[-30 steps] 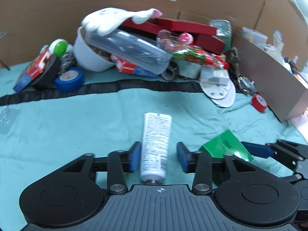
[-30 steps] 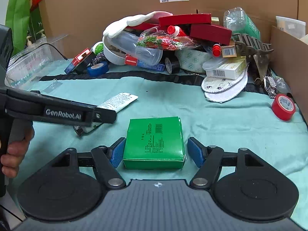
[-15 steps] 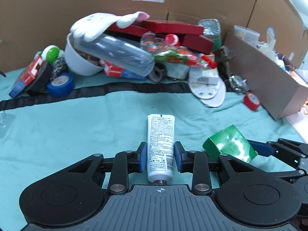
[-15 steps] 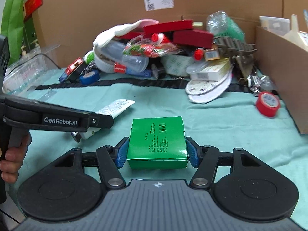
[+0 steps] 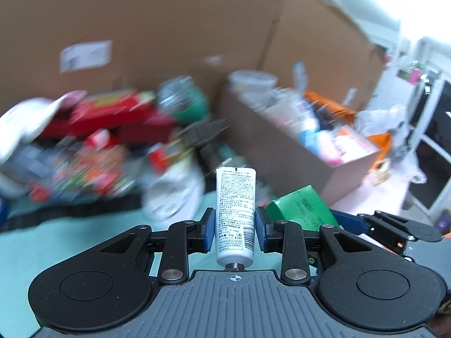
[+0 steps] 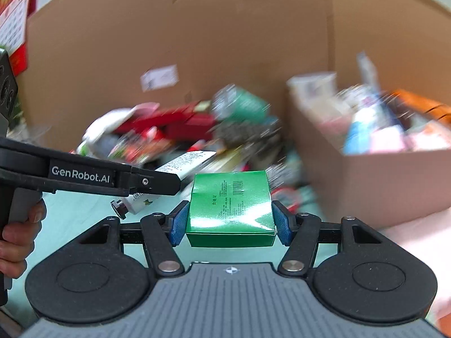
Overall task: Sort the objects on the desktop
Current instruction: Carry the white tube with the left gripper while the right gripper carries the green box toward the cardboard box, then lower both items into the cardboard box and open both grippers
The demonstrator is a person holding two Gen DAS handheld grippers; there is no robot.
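Blurred clutter behind; left gripper (image 5: 235, 226) clamps white tube (image 5: 235, 211), cap rearward.

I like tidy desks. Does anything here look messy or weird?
Yes: a jumbled pile of things sits heaped against the cardboard wall. The white tube and green box look fine, gripped straight.

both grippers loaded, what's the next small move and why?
Probably carry both toward the open cardboard box on the right. The left gripper is shut on the white tube, the right gripper on the green box, both lifted off the cloth.
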